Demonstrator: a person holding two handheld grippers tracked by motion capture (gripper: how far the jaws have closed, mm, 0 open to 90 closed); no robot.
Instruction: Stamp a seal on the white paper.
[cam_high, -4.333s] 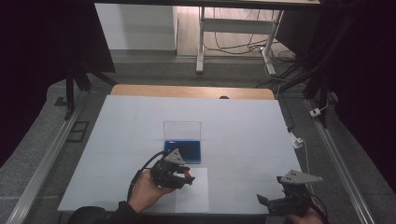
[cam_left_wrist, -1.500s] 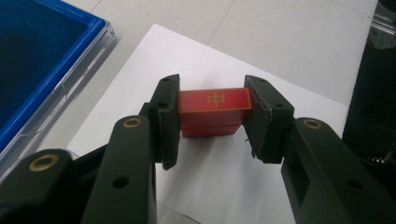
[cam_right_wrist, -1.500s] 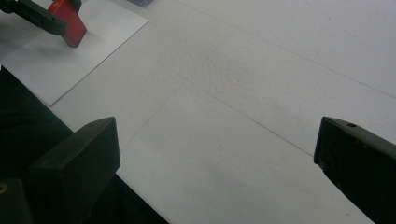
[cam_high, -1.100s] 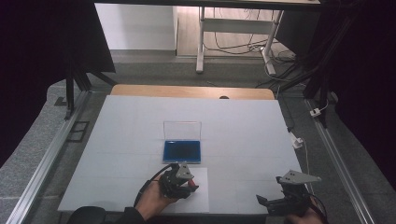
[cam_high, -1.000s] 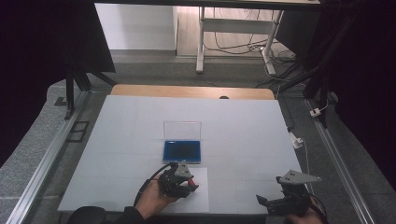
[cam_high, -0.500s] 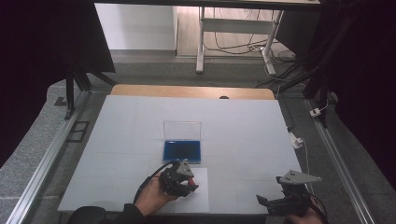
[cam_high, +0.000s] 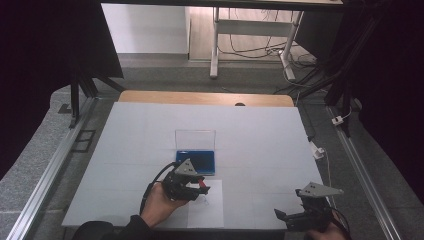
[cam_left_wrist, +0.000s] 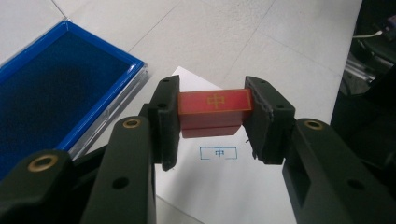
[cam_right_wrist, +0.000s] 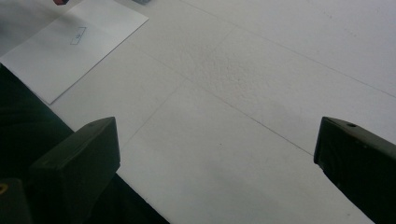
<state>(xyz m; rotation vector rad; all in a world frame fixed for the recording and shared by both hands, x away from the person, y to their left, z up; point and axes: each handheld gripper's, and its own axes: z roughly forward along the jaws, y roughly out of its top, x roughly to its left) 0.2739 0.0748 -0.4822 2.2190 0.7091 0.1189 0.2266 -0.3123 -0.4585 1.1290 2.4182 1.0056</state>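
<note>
Your left gripper (cam_left_wrist: 212, 123) pinches the red stamp block (cam_left_wrist: 214, 111) between its 2 pads at the centre of the left gripper view, held just above the white paper (cam_left_wrist: 224, 186), where a blue printed mark (cam_left_wrist: 218, 153) sits below it. The blue ink pad (cam_left_wrist: 51, 88) lies at upper left. Your right gripper (cam_high: 300, 212) stands spread over bare table (cam_right_wrist: 261, 84) at lower right of the high view.

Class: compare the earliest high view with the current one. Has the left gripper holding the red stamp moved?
Yes. The left gripper with the red stamp has drawn back from the blue ink pad toward the person, over the white paper.
</note>
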